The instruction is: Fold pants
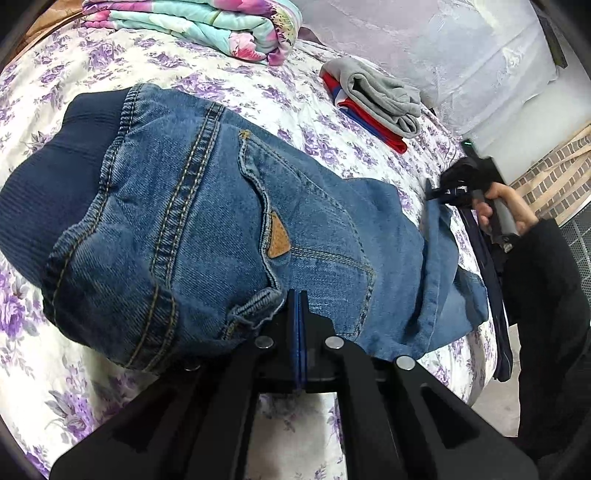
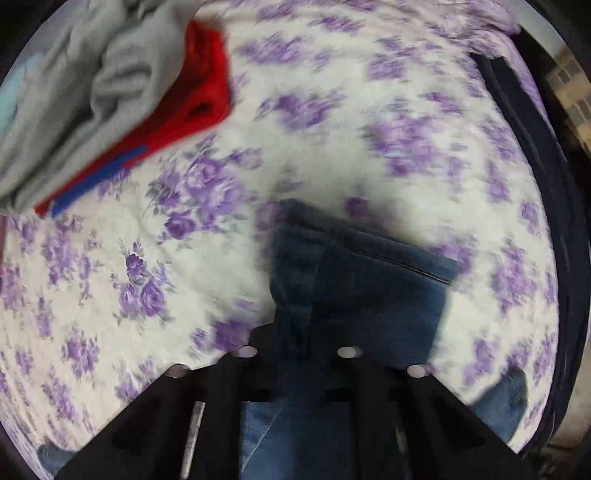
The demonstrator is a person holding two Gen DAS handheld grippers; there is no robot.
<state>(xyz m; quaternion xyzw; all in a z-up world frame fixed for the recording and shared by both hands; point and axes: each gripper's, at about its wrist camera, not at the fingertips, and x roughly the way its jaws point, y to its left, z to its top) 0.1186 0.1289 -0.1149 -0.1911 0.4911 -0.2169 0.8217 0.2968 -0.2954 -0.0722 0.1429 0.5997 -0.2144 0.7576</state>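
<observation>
Lying across the floral bedsheet [image 1: 122, 62] are the blue jeans [image 1: 207, 229], waistband end toward the left wrist camera, with a dark navy ribbed band [image 1: 55, 177] at the waist and a back pocket bearing a small tan patch [image 1: 277, 240].

The left gripper [image 1: 297, 295] is pinching the denim near a belt loop [image 1: 255, 304] — its 2 blue-padded fingers are sitting pressed together on the fabric.

The right gripper [image 1: 434, 192] is working at the far leg end of the jeans, near the edge of the bed, with the person's hand [image 1: 498, 206] wrapping its handle. In the right wrist view the picture is smeared by motion; the right gripper's fingers [image 2: 291, 332] are sitting close together with dark denim [image 2: 354, 280] bunched between them, so it is gripping the leg fabric, and the leg is draping forward over the sheet.

Beyond the jeans, a folded grey garment [image 1: 380, 99] is resting on top of a red and blue one [image 1: 373, 127]. A folded flowered quilt [image 1: 199, 26] in teal and pink is sitting further back — well apart from the jeans. A dark garment [image 2: 546, 192] is trailing along the bed's edge.
</observation>
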